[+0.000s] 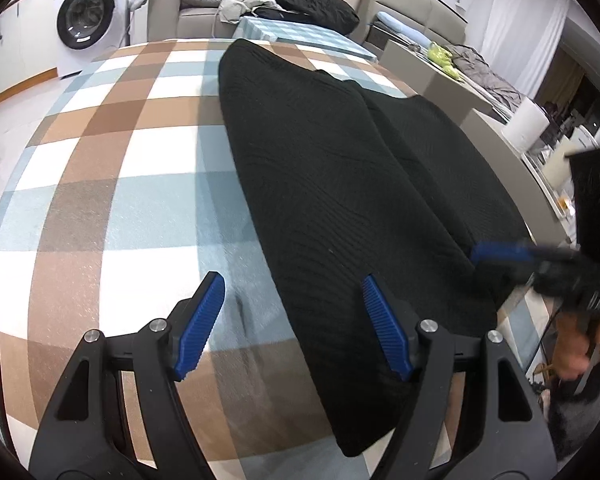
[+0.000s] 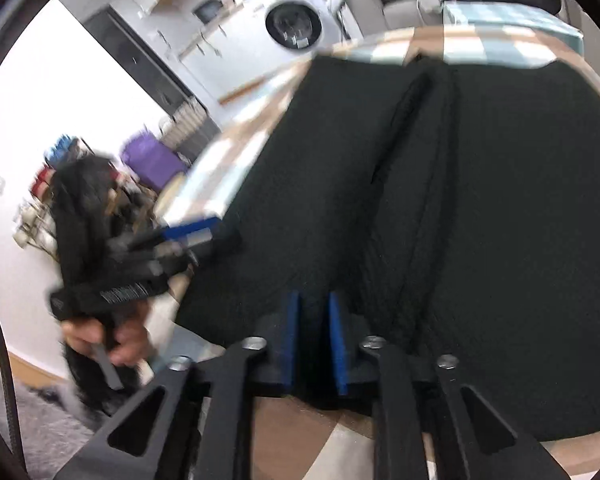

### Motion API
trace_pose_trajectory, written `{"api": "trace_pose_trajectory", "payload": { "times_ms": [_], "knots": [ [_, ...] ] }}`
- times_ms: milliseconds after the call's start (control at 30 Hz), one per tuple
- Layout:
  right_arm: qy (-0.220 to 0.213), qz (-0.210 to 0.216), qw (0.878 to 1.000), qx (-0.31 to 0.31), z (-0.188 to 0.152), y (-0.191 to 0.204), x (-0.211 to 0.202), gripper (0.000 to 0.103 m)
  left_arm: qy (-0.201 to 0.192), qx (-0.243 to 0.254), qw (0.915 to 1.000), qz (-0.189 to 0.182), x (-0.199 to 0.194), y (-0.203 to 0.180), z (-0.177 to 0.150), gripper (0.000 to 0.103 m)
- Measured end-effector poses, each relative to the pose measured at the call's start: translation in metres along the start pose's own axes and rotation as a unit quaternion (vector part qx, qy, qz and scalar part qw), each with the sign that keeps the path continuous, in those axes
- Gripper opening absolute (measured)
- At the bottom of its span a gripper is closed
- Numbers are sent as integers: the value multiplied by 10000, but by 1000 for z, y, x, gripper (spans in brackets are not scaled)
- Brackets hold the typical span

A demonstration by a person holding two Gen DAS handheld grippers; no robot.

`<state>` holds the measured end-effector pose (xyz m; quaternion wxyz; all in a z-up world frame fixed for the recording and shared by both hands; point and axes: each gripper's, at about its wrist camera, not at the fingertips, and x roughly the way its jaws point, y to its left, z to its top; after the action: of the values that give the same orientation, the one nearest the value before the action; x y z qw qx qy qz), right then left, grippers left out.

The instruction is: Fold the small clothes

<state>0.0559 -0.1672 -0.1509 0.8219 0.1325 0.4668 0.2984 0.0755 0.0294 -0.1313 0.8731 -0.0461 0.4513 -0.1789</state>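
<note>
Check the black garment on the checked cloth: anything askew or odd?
Slightly askew. The black knit garment lies diagonally across the checked tablecloth, a lengthwise ridge running down its middle, its right edge at the table's rim. No spill or damage shows.

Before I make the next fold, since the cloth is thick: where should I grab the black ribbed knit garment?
Probably take the black ribbed knit garment at its near hem corner, coming in low from the near edge of the checked tablecloth. It lies flat, already folded lengthwise, so only the edges offer a lip. The left gripper stands open there.
</note>
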Motion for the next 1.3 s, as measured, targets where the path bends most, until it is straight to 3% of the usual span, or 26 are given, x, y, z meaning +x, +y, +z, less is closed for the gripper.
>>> {"api": "trace_pose_trajectory", "payload": {
  "times_ms": [33, 67, 200, 333, 367, 400, 433, 500, 600, 700, 833, 867, 967, 1133, 1200, 1300],
  "knots": [
    [-205, -132, 9997, 37, 2, -5, -9, 47, 16, 34, 10000, -4, 0, -2, -1, 69],
    [-294, -274, 9991, 95, 3, -9, -12, 49, 38, 54, 10000, -10, 1, -3, -2, 69],
    [-317, -225, 9980, 492, 14, -36, -4, 49, 80, 76, 9999, -55, 3, -7, -4, 69],
    [-405, -131, 9981, 440, 27, -40, 16, 49, 82, 85, 9999, -50, 4, -8, -5, 69],
    [-432, -188, 9980, 428, 32, -42, 18, 46, 74, 73, 9999, -50, 4, -8, -5, 69],
    [-461, -210, 9977, 444, 40, -47, 15, 36, 68, 60, 9999, -54, 4, -7, -4, 69],
    [-465, -237, 9977, 422, 47, -48, 21, 17, 64, 55, 10000, -47, 4, -7, -4, 69],
    [-372, -426, 9973, 471, 51, -51, 28, 5, 31, 30, 10000, -16, 2, -6, -3, 69],
    [-446, -536, 9972, 270, 50, -40, 18, 4, -91, -47, 9999, 9, -7, -4, 2, 69],
    [-770, -668, 9948, 10, 52, -25, -22, 4, -219, -207, 9993, -206, -17, -4, 12, 69],
    [-783, -1266, 9885, 261, 43, -51, -46, 4, -207, -80, 9995, -241, -11, -16, 20, 70],
    [-675, -1495, 9856, 412, 38, -66, -41, 4, -156, -61, 9996, -243, -6, -19, 21, 70],
    [-325, -1508, 9857, 682, 32, -91, -26, 9, 43, 49, 9997, -214, 7, -28, 21, 70],
    [-681, -1532, 9835, 682, 28, -78, -56, 29, 125, 203, 9995, -199, 14, -35, 17, 70],
    [-766, -1268, 9870, 621, 26, -68, -65, 32, 150, 186, 9995, -206, 17, -35, 17, 70],
    [-716, -531, 9944, 574, 28, -53, -59, 41, 164, 178, 9995, -190, 20, -34, 17, 70]
  ]
}}
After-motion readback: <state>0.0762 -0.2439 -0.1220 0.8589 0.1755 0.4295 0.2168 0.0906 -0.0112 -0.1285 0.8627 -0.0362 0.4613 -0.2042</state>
